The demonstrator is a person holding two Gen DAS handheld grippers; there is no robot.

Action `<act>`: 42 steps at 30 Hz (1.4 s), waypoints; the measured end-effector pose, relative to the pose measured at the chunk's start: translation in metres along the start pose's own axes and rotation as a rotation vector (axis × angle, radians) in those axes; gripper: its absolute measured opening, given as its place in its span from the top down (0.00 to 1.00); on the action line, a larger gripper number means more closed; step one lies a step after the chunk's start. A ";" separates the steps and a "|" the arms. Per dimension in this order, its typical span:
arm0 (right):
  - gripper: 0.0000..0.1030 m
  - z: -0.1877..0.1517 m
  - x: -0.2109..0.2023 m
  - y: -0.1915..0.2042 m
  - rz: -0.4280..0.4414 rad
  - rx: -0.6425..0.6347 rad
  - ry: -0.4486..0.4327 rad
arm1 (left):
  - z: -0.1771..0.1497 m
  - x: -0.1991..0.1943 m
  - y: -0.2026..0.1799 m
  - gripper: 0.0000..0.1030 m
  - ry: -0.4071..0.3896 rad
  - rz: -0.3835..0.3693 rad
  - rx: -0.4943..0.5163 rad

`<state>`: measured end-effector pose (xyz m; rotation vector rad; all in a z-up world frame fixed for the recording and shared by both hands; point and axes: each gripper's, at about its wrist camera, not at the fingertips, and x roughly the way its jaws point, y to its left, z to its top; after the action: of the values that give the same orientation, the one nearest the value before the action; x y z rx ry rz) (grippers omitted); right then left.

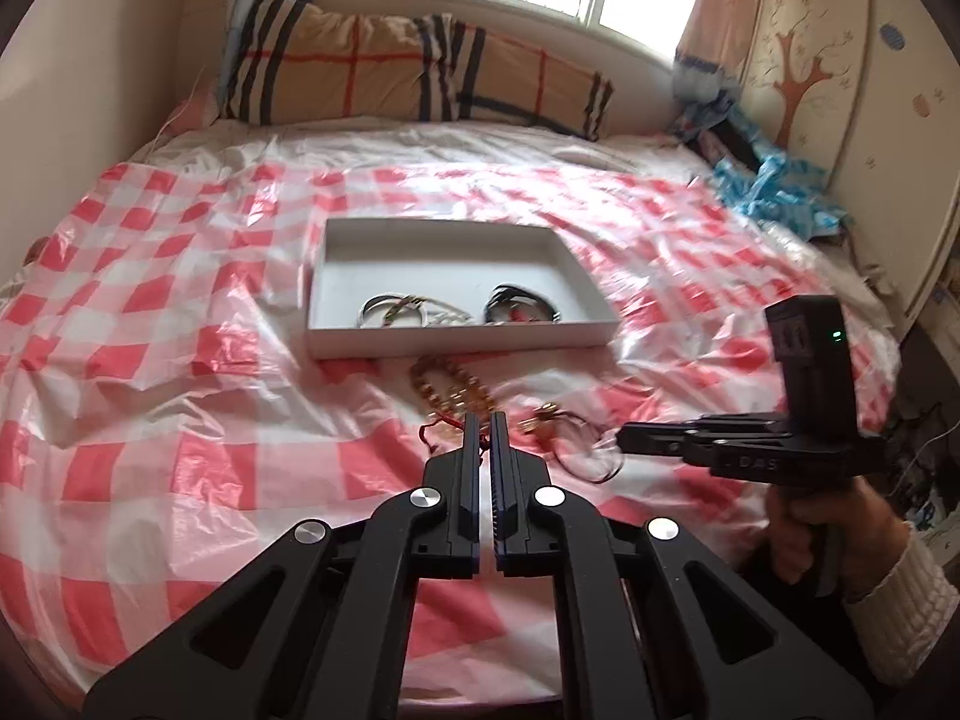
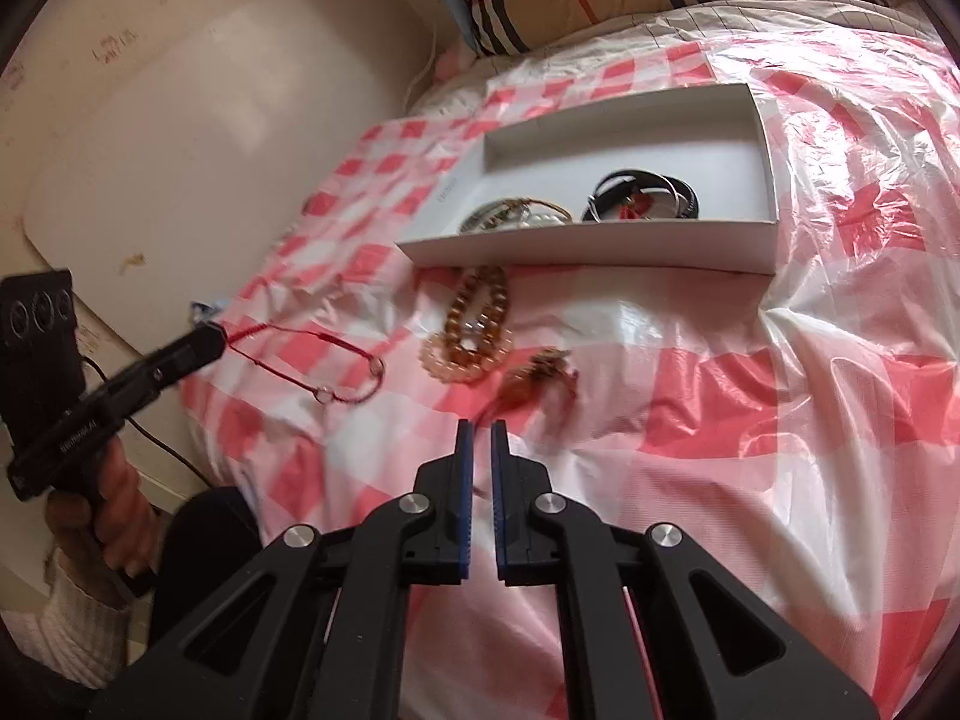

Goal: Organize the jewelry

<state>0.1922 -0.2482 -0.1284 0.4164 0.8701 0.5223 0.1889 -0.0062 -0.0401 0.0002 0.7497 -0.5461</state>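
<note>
The bed's red-and-white checked plastic sheet (image 1: 150, 312) carries the shallow white cardboard tray (image 1: 456, 350), where sorted bangles are collected. The amber bead bracelet (image 2: 477, 324) lies just before it. Only the right view shows the left gripper (image 2: 219, 339) pinching the red cord bracelet (image 2: 336, 372). The right gripper (image 2: 481, 429) fingers are nearly pressed together, empty.

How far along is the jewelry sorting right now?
Partly done. The white box already holds the black bangles and a metal and pearl cluster. In hand: the left gripper is shut on the red string bracelet, not yet in the box. Left on the checkered sheet: the amber beads and a small brown piece near the right gripper.
</note>
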 end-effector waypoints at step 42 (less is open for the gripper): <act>0.96 0.011 -0.045 0.010 0.348 0.078 -0.216 | -0.003 -0.002 -0.037 0.97 -0.040 0.053 0.071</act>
<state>0.1740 -0.2676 -0.0895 0.6894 0.6129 0.7490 0.1678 -0.0365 -0.0340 0.0745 0.6889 -0.5203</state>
